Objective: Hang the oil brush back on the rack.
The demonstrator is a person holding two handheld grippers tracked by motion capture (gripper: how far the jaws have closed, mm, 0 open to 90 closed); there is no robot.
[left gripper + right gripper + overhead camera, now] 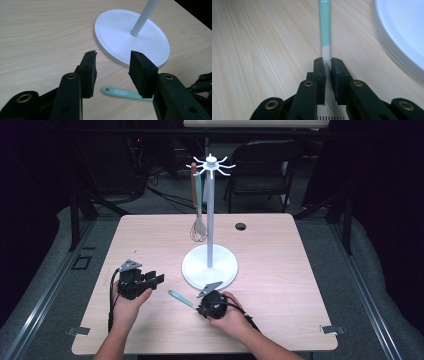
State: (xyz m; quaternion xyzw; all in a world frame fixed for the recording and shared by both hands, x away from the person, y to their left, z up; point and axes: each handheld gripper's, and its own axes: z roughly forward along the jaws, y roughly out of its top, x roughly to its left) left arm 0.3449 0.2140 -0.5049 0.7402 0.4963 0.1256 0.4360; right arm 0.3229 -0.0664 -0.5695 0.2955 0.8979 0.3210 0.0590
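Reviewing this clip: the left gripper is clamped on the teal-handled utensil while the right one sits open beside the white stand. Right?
Sides swapped. The right gripper is clamped on the teal-handled utensil, seen in the right gripper view; the left gripper sits open beside the white stand.

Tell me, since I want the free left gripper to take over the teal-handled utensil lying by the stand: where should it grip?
Probably the bare teal handle, near its holed end. It lies flat on the table, pointing away from the right gripper, which clamps the pale neck. Come from above, left gripper jaws astride the handle's width.
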